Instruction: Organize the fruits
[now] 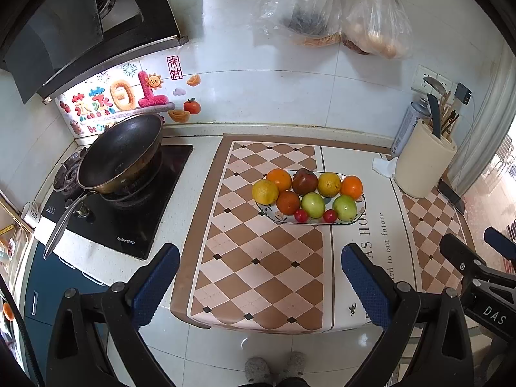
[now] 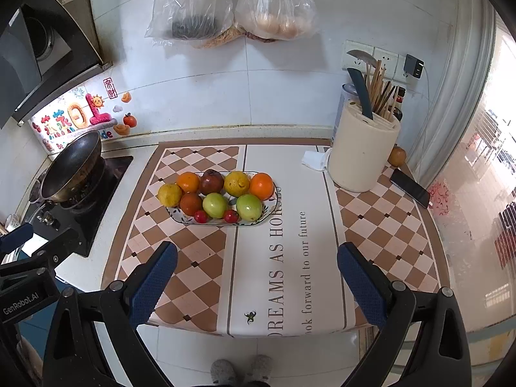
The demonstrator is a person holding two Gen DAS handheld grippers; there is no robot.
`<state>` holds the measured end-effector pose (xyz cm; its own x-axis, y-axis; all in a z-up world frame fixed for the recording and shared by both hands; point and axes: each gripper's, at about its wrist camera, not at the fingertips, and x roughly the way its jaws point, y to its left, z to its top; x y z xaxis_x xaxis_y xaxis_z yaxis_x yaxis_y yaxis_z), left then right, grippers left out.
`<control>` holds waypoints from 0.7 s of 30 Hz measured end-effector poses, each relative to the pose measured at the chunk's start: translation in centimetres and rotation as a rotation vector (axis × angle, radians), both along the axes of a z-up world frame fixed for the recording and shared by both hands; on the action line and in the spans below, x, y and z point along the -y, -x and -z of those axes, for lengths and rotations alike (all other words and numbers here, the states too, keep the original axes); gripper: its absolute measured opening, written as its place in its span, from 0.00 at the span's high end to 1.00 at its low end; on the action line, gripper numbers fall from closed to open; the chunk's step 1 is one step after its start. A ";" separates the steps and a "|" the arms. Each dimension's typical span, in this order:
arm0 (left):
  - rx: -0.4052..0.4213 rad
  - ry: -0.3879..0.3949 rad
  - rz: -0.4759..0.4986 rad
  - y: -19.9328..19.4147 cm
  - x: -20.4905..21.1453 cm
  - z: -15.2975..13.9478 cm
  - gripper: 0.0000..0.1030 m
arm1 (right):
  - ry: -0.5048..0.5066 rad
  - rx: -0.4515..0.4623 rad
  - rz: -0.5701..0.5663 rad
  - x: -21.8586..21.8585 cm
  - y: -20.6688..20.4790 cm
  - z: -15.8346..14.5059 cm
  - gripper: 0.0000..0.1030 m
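An oval patterned plate [image 1: 362, 212] [image 2: 172, 213] sits on the checkered counter mat. It holds several fruits in two rows: oranges [image 1: 279, 179] [image 2: 261, 186], yellow citrus [image 1: 264, 192] [image 2: 236, 183], a dark red apple [image 1: 304, 181] [image 2: 212, 181], two green fruits [image 1: 312, 204] [image 2: 248, 206] and two small red ones [image 1: 301, 215] [image 2: 201, 216]. My left gripper [image 1: 259, 271] is open and empty, held back over the mat's front edge. My right gripper [image 2: 257, 271] is open and empty, also well short of the plate.
A wok [image 1: 121, 154] sits on the stove at left. A cream utensil holder [image 2: 362, 148] stands at back right, with a phone [image 2: 409, 187], a loose fruit [image 2: 397, 156] and a crumpled tissue [image 2: 314, 160] near it. Plastic bags [image 2: 232, 3] hang on the wall.
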<state>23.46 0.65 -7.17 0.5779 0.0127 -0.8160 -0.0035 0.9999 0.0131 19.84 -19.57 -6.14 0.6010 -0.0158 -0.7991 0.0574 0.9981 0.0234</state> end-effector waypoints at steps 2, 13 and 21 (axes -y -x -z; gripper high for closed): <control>0.002 -0.002 -0.001 0.2 0.0 0.0 0.00 | -0.001 0.003 -0.003 0.0 0.1 -0.1 0.02; 0.002 0.001 -0.005 0.6 -0.1 0.0 0.00 | -0.005 0.010 -0.011 -0.1 0.4 -0.6 0.02; 0.010 -0.002 -0.016 1.1 -0.3 -0.2 0.00 | -0.002 0.012 -0.011 0.0 0.5 -0.8 0.02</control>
<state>22.37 0.91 -7.02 0.5854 0.0237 -0.8104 -0.0201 0.9997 0.0147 19.36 -19.58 -5.34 0.6109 -0.0072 -0.7917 0.0460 0.9986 0.0264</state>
